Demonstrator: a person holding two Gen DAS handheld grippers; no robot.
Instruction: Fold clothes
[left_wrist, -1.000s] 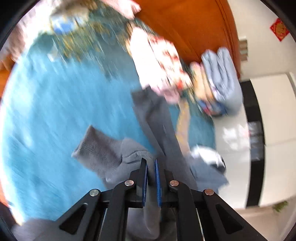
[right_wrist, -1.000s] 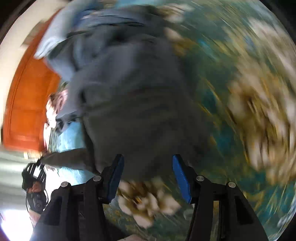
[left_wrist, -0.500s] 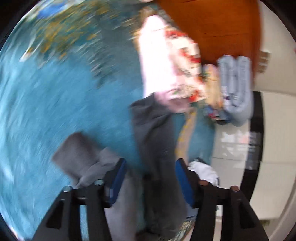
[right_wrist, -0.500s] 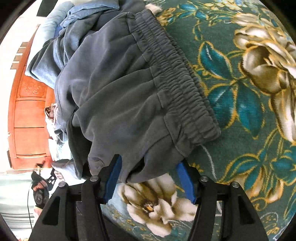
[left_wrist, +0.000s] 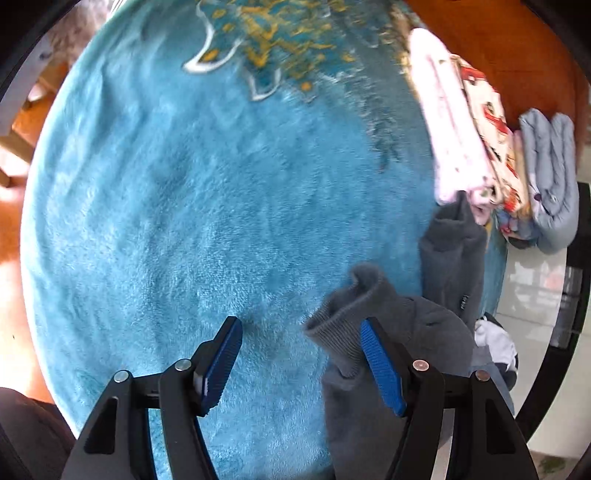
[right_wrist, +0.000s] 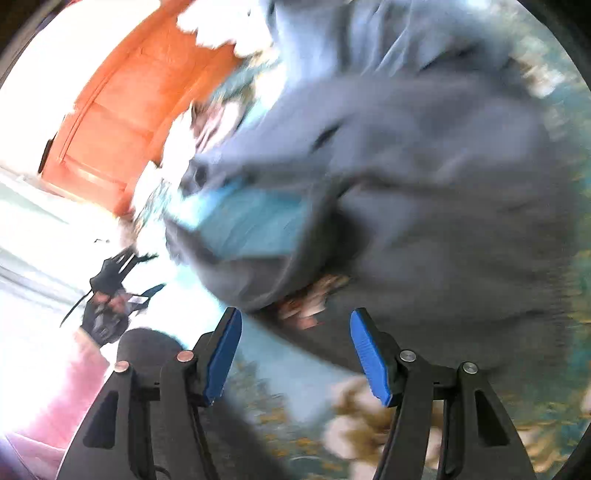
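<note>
Fold barely begun, judging by the layout: one grey sweatpants (left_wrist: 402, 343) lay rumpled at lower right on the blue blanket (left_wrist: 207, 206), cuff beside the left hand-held gripper (left_wrist: 301, 363), jaws wide, empty. Right hand-held gripper (right_wrist: 295, 356) was wide too, nothing gripped. Three folded items (left_wrist: 495, 144) were stacked upper right.

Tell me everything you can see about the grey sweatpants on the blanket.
The grey sweatpants look like soft, fleecy knit in dark grey. In the left wrist view a ribbed cuff lies crumpled and partly raised on the blue plush blanket, against the outer side of the open left gripper's right finger, not between the fingers. Another leg stretches toward the folded clothes pile. In the blurred right wrist view the garment lies bunched beyond the open right gripper, ungripped.
</note>
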